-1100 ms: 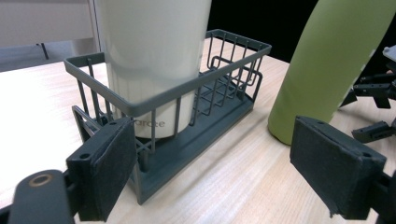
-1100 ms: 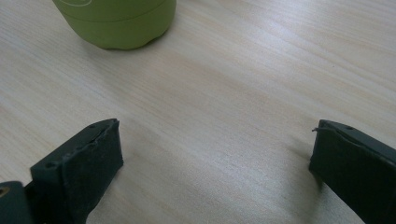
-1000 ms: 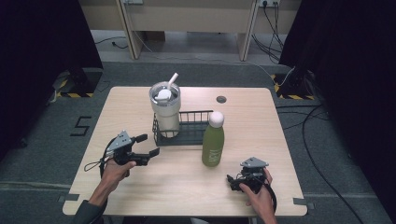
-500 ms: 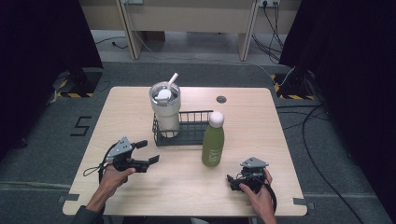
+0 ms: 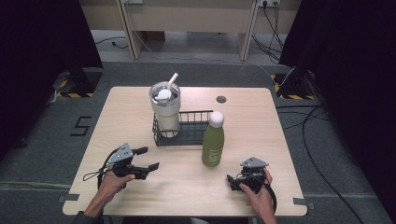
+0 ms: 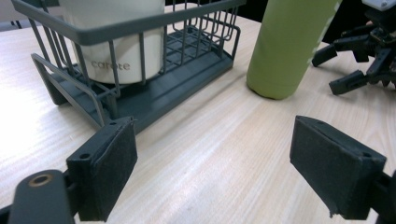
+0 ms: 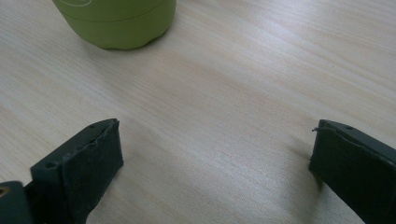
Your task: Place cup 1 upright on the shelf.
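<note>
while the green bottle (image 5: pixel 213 140) stands upright on the wooden table (image 5: pixel 261 126), just in front of the right end of the dark wire basket (image 5: pixel 191 132), we hold both grippers low and well short of it. the bottle has a white cap and rests on the bare tabletop, outside the basket; from the high view we cannot tell whether it touches the basket's front rail, but in the left gripper view a strip of table shows between the bottle's base (image 6: pixel 285 51) and the basket (image 6: pixel 187 70). inside the basket's left end stands a cream tumbler (image 5: pixel 165 109) with a lid and a straw, its printed side showing through the wires (image 6: pixel 112 42).

our left gripper (image 5: pixel 145 158) sits near the table's front left, pointing right toward the bottle, its jaws spread wide with nothing between them. in its own view the two black pads (image 6: pixel 109 163) frame bare wood, with the basket ahead on the left and the bottle ahead on the right.

our right gripper (image 5: pixel 232 182) lies near the front right of the table, below and to the right of the bottle, held in our right hand (image 5: pixel 259 193). its jaws are also wide apart and empty, with the bottle's rounded base (image 7: pixel 116 23) ahead of the left pad (image 7: pixel 84 163) and plain tabletop between them.

a small dark round disc (image 5: pixel 221 99) is set in the table's far side, well apart from everything else.
</note>
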The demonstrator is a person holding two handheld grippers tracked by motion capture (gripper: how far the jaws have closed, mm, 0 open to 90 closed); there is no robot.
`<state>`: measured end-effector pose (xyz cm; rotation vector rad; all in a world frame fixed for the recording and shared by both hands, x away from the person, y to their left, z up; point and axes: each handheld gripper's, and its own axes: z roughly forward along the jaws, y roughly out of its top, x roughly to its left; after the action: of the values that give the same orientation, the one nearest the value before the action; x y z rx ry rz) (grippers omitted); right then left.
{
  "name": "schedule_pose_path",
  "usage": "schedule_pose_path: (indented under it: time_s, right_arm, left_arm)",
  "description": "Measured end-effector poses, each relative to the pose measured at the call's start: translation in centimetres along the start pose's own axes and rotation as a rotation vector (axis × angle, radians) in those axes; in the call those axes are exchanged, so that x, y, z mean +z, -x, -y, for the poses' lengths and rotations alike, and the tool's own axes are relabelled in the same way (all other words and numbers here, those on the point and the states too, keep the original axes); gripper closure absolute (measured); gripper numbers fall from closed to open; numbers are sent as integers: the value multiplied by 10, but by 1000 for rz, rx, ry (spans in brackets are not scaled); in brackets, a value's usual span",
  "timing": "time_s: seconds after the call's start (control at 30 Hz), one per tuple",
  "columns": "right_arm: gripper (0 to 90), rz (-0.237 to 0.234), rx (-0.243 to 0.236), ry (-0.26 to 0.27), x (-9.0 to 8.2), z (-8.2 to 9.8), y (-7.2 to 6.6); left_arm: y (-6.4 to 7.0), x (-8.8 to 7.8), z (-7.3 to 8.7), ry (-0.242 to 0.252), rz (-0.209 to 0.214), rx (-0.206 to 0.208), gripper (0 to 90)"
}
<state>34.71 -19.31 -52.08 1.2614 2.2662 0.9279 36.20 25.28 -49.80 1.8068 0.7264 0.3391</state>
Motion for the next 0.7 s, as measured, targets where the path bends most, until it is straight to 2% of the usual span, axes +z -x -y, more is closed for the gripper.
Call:
schedule_pose_path:
  time_s: [0.27, 0.4, 0.7]
  right_arm:
    - [24, -1, 0, 0, 0, 0, 0]
    - [24, -1, 1, 0, 0, 0, 0]
    - [24, -1, 0, 0, 0, 0, 0]
  left_arm:
    - [3, -3, 8, -16, 7, -8, 147]
    - [5, -5, 11, -31, 8, 9, 147]
    - [11, -7, 16, -62, 15, 19, 147]
